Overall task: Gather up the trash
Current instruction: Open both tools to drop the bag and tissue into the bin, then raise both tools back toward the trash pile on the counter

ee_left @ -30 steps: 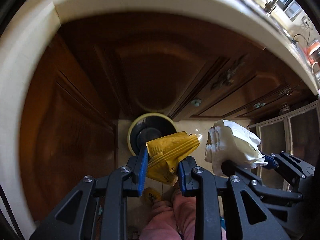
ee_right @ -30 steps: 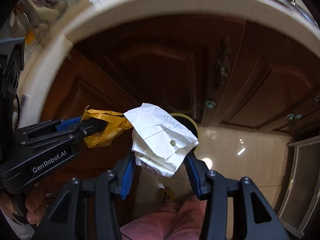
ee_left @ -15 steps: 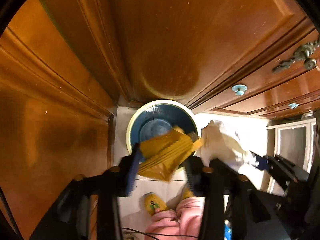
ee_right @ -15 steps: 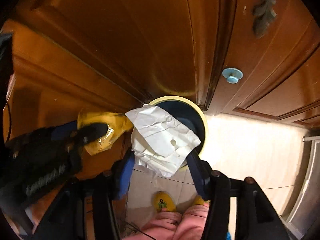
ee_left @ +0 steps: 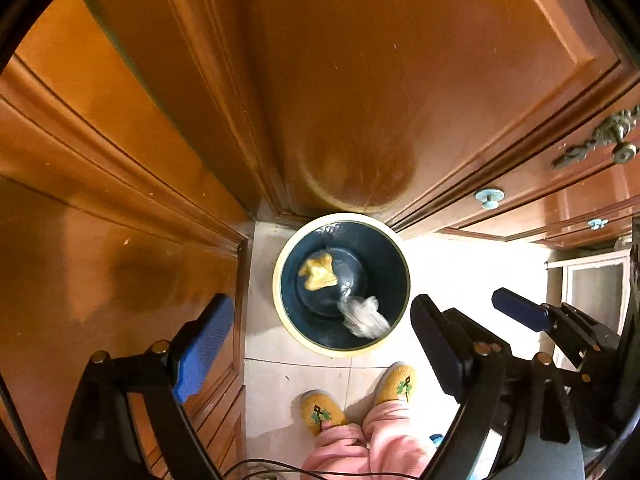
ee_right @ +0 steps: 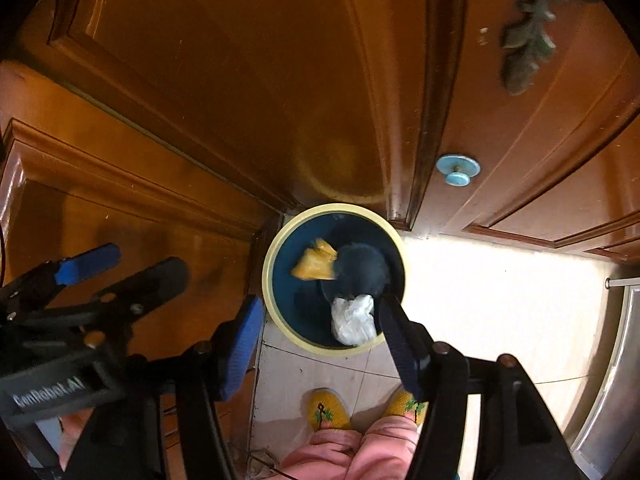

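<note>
- Standing over the drop, a person in pink trousers and 2 yellow knitted slippers holds 2 grippers above the floor tiles, both empty and both with fingers spread wide apart.
- Left gripper: nothing lies between its blue pads; the right gripper hangs just beside it, equally bare.
- Directly ahead of both tools, below the fingertips, sits 1 round bin with a cream rim and dark blue inside, tucked into the corner where the wooden cabinet doors meet.
- Inside it are 2 pieces of trash: 1 yellow wrapper toward the far-left side of the well, and 1 crumpled white paper against the near wall; it is smeared with blur in the left view, so whether it has settled cannot be told.
- Judged from this, the release is the step in hand: both loads look to be inside the rim. Doing it well means keeping the fingers wide and centred over the opening until the paper rests, then lifting straight up, clear of the rim and of each other.
- Beyond the bin, on the cabinet to the right of the tools: 2 pale blue knobs in the left view and 1 ornate metal handle.
</note>
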`<state>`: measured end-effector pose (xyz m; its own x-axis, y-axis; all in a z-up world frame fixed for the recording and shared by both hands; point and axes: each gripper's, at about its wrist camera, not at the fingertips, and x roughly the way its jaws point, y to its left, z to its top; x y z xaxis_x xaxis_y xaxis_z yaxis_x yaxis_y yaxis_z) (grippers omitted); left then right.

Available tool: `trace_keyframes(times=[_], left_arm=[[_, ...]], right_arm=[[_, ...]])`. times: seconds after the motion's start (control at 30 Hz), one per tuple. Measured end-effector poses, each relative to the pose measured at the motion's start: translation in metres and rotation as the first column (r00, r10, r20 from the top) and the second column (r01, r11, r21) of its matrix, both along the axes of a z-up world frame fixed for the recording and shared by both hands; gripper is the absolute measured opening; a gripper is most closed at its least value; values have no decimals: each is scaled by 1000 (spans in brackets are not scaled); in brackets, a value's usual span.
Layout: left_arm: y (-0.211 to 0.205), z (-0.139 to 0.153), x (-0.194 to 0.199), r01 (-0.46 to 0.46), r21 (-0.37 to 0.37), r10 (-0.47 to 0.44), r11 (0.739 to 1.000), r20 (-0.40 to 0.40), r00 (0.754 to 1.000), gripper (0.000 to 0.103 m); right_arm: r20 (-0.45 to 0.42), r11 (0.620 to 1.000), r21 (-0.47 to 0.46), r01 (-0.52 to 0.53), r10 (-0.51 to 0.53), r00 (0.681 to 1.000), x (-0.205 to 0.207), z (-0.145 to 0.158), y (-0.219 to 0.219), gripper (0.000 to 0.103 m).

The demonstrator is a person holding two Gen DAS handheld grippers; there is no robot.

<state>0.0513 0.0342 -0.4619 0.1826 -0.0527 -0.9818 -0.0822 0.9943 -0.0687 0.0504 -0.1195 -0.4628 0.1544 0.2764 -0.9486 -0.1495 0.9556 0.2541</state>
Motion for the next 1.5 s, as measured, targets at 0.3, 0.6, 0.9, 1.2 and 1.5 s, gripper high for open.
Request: trace_keyframes(times=[0.3,0.6,0.9,1.2,1.5], left_arm=[[3,45,-7,-25,11,25,1000,20,999,89],[-14,140,-18,38,21,-40,999,95,995,89],[-30,274,-31,115,43,-122,992,255,959,89],[-43,389,-38,183,65,-193,981,443,875,89],[-44,467,-45,198,78,-205,977,587,783,89]], right_arm=[[2,999,28,45,-45,999,-1,39,-20,61],[41,995,58,76,-78,996,-10,118,-35,61],[138,996,52,79,-85,987,-32,229,-47,61],[279,992,70,109,-125,952,-62,337,-54,61],[409,985,73,158,-174,896,-63,416,-60,61]])
